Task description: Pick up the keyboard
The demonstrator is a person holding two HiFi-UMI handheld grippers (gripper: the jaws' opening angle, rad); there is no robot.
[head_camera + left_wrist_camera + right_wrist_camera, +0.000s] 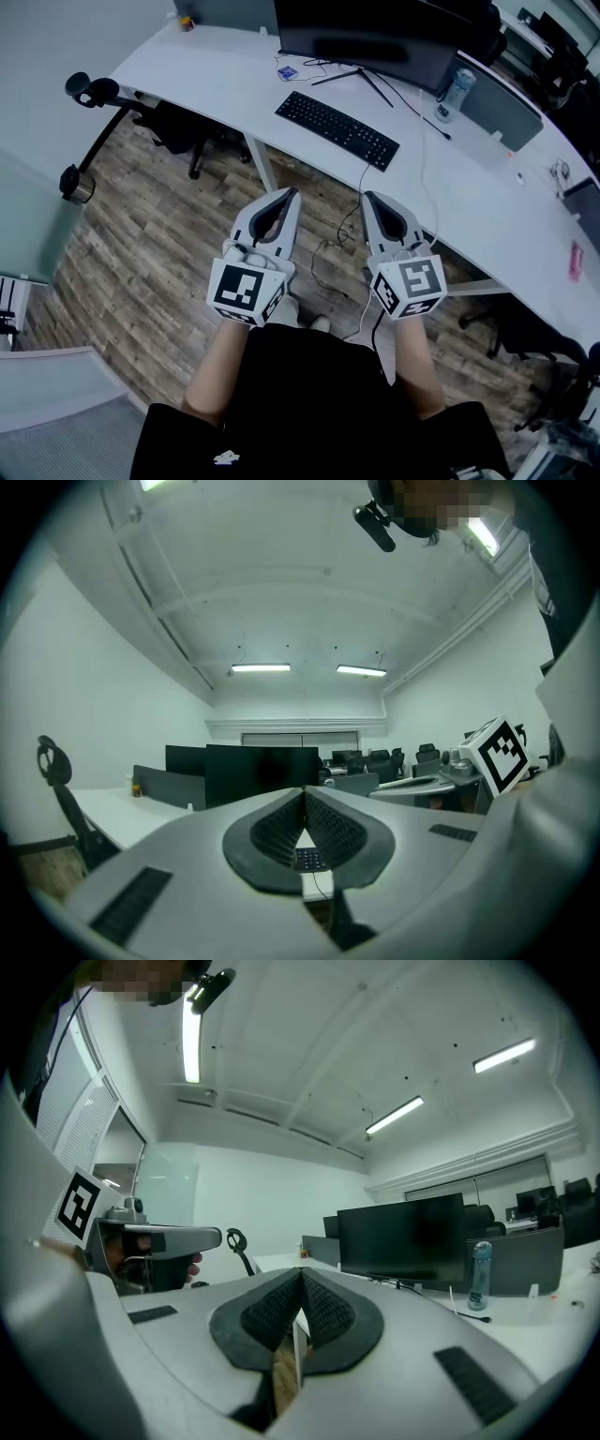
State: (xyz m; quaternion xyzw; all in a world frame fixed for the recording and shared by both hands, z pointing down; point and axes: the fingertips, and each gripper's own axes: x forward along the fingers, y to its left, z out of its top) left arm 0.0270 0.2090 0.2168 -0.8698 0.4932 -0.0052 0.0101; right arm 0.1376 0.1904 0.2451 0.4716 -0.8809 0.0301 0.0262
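While both grippers hang level over the wooden floor (141, 253), short of the desk's near edge, neither has anything in it. The left gripper (290, 193) has its jaws pressed together along their full length, with no gap at the tips and nothing between the ribbed pads (281, 832). The right gripper (368, 198) is the same: jaws closed tip to tip and empty. They sit side by side, a little apart, both pointing away from the person toward the desk.

The keyboard (337, 129) lies flat on the white desk (206, 66), beyond both grippers and well apart from them. It is black and set at a slant, its left end farther away than its right end. Neither gripper touches it. In the left gripper view a small part of it shows low down, just below the closed jaws. A thin cable (364, 178) runs from its near right corner over the desk edge and down to the floor.

Behind the keyboard stands a dark monitor (375, 33) on a splayed foot. To the right of the monitor a clear water bottle (455, 94) stands upright against a grey divider panel (502, 112). A black office chair (94, 94) stands off the left end of the desk.
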